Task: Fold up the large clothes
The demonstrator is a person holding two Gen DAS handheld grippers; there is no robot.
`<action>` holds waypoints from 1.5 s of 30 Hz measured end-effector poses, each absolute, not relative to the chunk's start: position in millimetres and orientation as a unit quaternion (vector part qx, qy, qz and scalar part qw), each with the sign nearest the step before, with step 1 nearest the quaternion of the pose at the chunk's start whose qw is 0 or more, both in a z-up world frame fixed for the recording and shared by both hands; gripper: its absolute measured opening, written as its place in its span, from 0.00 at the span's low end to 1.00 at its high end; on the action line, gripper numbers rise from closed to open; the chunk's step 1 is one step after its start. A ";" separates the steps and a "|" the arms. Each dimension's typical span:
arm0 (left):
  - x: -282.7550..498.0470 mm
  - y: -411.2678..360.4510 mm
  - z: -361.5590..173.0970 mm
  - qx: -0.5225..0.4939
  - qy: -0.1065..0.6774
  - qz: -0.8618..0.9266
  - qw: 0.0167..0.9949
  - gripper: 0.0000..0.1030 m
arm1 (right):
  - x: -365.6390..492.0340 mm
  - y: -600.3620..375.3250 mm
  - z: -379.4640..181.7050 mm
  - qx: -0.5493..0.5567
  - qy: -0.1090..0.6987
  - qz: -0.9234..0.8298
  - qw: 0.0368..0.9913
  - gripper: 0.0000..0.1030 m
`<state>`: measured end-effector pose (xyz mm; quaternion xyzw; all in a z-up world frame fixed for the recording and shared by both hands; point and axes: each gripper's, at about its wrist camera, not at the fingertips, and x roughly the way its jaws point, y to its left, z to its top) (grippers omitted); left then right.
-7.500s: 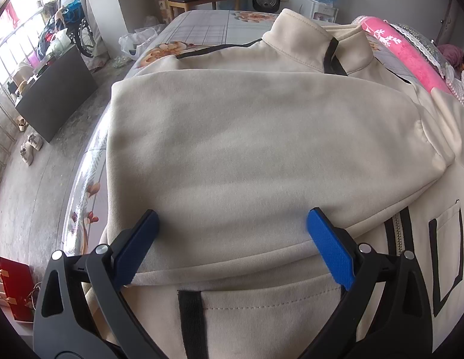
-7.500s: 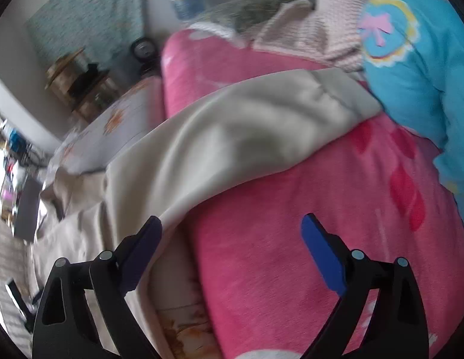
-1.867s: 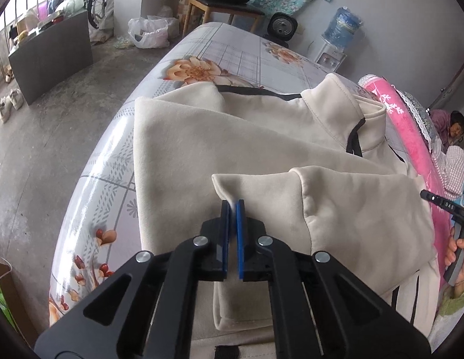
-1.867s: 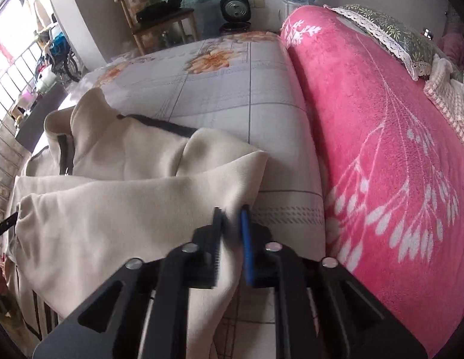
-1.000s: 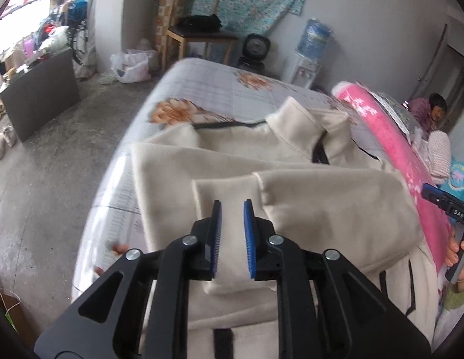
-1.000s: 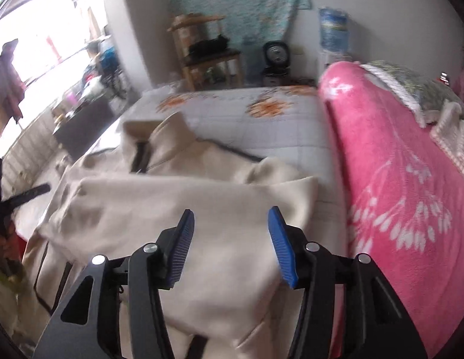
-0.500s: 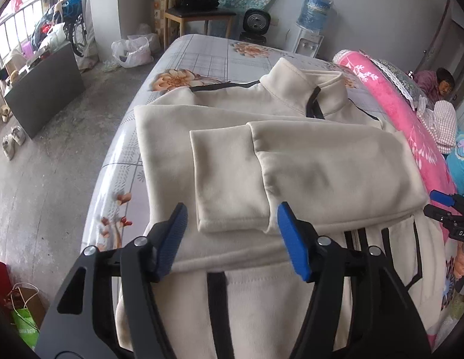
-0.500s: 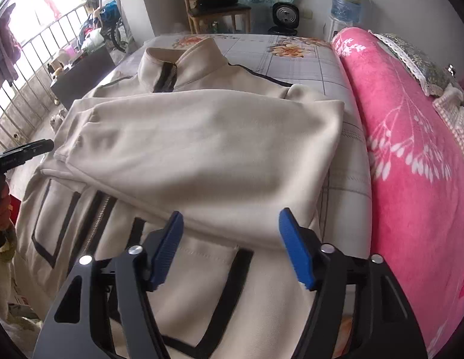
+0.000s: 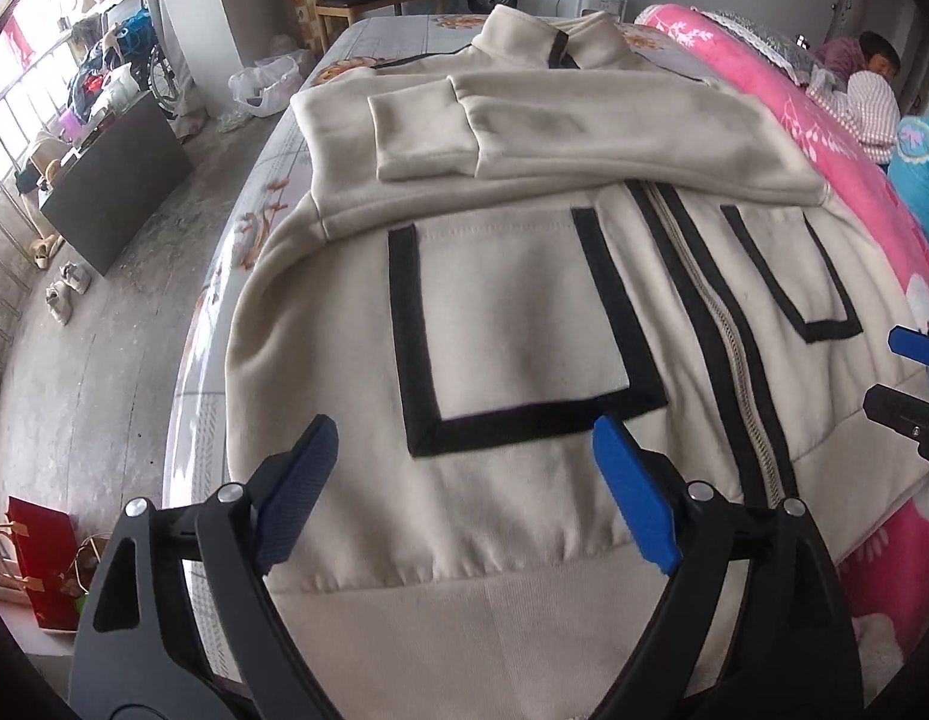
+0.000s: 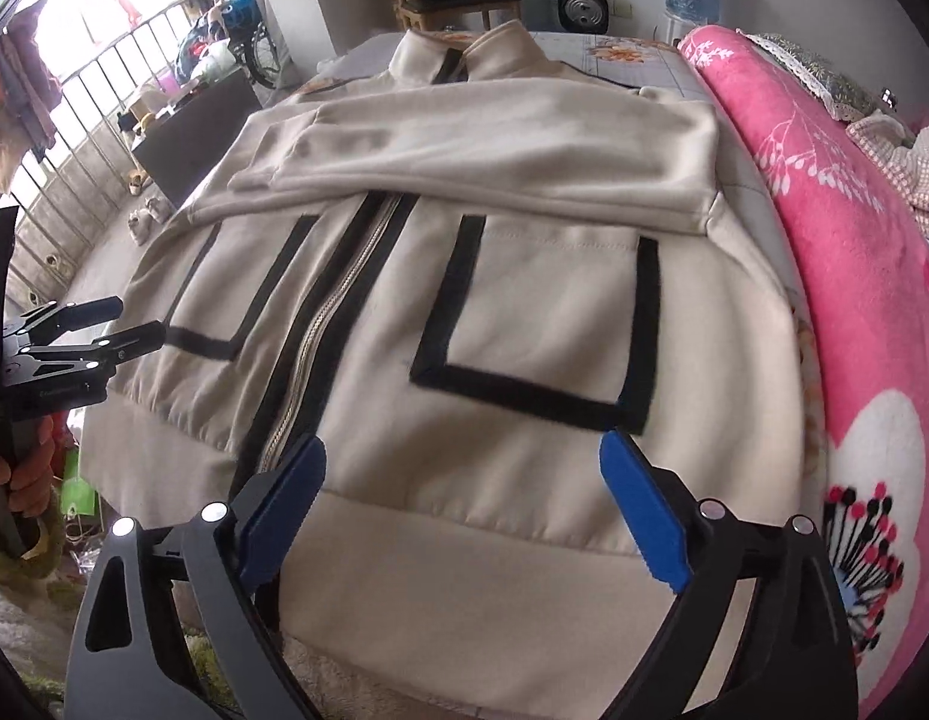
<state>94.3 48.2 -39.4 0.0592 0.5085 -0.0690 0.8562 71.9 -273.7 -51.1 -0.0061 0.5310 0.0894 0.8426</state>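
Observation:
A cream zip jacket (image 9: 512, 324) with black pocket trim lies front up on the bed, collar at the far end. Both sleeves (image 9: 584, 132) are folded across the chest. It also shows in the right wrist view (image 10: 524, 324). My left gripper (image 9: 464, 480) is open and empty, hovering over the jacket's left pocket near the hem band. My right gripper (image 10: 458, 492) is open and empty over the right pocket near the hem (image 10: 464, 588). The right gripper shows at the edge of the left wrist view (image 9: 908, 378); the left one shows in the right wrist view (image 10: 98, 324).
A pink flowered blanket (image 10: 854, 252) lies along the bed's right side. A person (image 9: 872, 54) rests at the far right. The bed's left edge (image 9: 200, 324) drops to a concrete floor with a dark cabinet (image 9: 116, 180), shoes and a red bag (image 9: 38, 564).
Both grippers let go of the sleeves and opened wide. They pulled back from the chest toward the hem, so the pockets and hem band now fill the views.

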 end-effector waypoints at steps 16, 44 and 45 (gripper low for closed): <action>79.2 55.6 -68.9 0.032 0.519 -0.033 0.854 0.92 | 57.0 -265.5 -82.0 -0.023 0.532 0.044 0.845 0.94; 80.7 56.4 -69.4 0.030 0.520 -0.032 0.853 0.92 | 40.8 -235.1 -79.3 -0.023 0.563 0.047 0.825 0.94; 80.6 56.6 -69.6 0.030 0.520 -0.031 0.853 0.93 | 40.9 -234.9 -79.6 -0.023 0.562 0.046 0.825 0.94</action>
